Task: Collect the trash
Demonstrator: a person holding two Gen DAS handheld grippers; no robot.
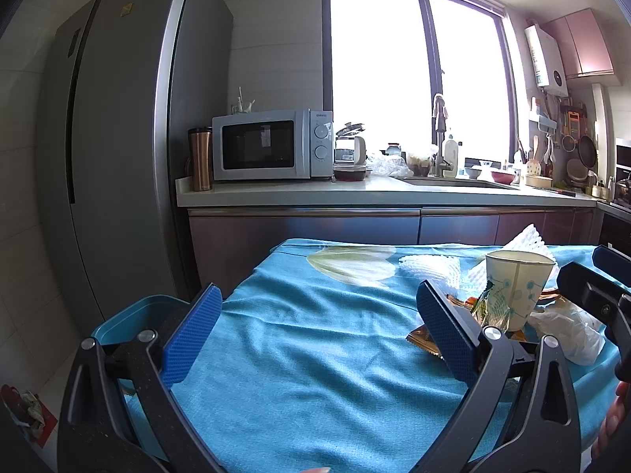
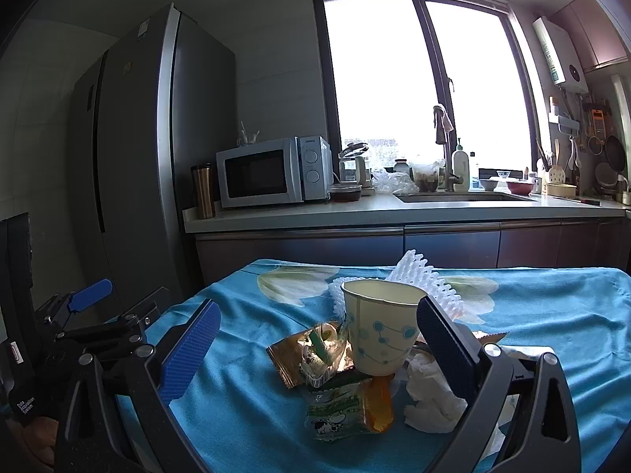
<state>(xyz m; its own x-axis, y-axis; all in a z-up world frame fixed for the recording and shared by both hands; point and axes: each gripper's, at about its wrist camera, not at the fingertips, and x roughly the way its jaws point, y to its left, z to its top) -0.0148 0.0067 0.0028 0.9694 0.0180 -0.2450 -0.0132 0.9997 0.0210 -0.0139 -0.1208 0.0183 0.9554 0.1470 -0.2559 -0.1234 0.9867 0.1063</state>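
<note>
Task barely begun, by my read. Trash pile sits uncollected on the blue cloth (image 2: 552, 315): cup (image 2: 380, 331) tilted atop wrappers (image 2: 315, 351), tissue (image 2: 430, 394) at 4 o'clock of it, foam net (image 2: 426, 280) behind. Right gripper (image 2: 315, 347) spread wide around the pile, gripping nothing. Left gripper (image 1: 315, 331) released, empty; bin (image 1: 138, 315) at its 9 o'clock.

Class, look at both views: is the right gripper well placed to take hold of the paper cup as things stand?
Probably yes. The right gripper is open, and the paper cup stands among the wrappers just ahead between its fingers, with nothing in front of it. The cup leans a little, so it may tip.
</note>
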